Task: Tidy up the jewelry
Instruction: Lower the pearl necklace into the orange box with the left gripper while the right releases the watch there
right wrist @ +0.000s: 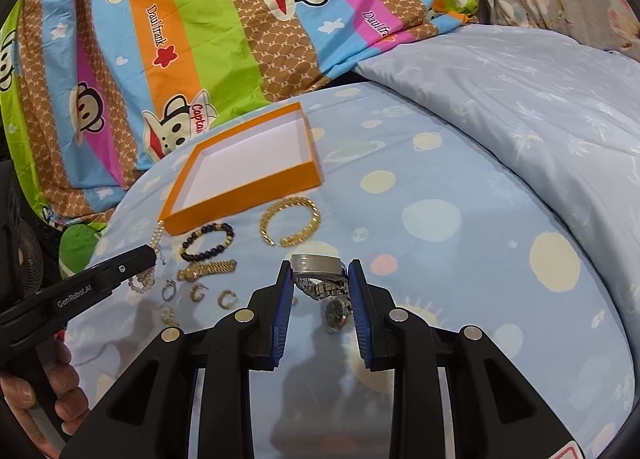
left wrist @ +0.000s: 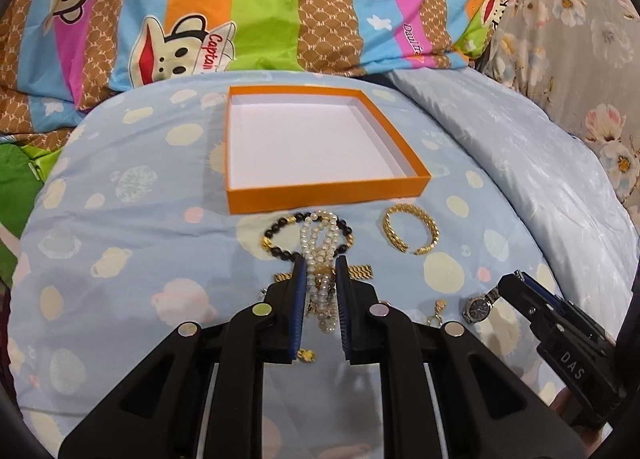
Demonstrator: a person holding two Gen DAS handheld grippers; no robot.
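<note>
In the left wrist view, the left tongs [left wrist: 321, 263] are clamping the white pearl strand [left wrist: 319, 237] for carrying toward the empty orange cardboard tray [left wrist: 326, 197], while in the right wrist view the right tongs [right wrist: 320, 271] are clamping the silver metal wristwatch [right wrist: 320, 279] just above the blue bedsheet [right wrist: 460, 259].

2 hand-held grippers, both closed on jewelry, angled downward over the bed.

The left gripper [left wrist: 321, 265] tilts down, its 2 blue-padded fingers [left wrist: 301, 299] drawn in close and pressing on a pearl necklace [left wrist: 320, 243] that runs up between them and hangs behind the tips; in the right wrist view its black body enters from the left edge, with a bare hand [right wrist: 36, 391] wrapped around the handle. The right gripper [right wrist: 320, 271] also points down, its fingers [right wrist: 283, 311] clamped on the band of a silver watch [right wrist: 324, 283], and in the left wrist view it shows at the lower right.
</note>
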